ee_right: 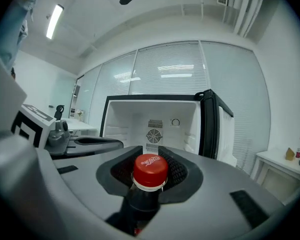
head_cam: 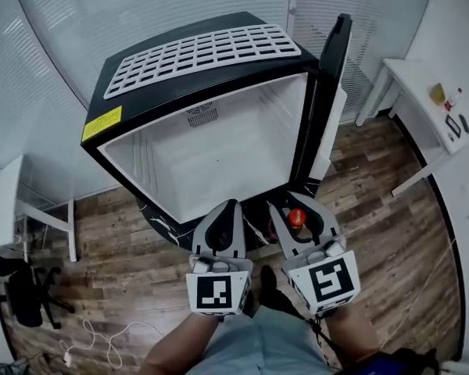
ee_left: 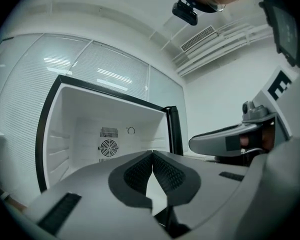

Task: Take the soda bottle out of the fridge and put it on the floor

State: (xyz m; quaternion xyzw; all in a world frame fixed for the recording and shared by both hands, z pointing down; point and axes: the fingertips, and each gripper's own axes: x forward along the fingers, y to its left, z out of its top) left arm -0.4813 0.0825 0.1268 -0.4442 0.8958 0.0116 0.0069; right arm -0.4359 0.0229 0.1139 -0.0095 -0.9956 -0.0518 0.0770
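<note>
The soda bottle, dark with a red cap, stands upright between the jaws of my right gripper, which is shut on its neck. In the head view my right gripper holds it just in front of the black fridge, above the wooden floor. The fridge's white inside shows no contents, and its door stands open at the right. My left gripper hangs beside the right one, its pads touching with nothing between them.
A white table with small items stands at the right wall. A black office chair and a white desk are at the left. A white cable lies on the floor. My shoe is below the grippers.
</note>
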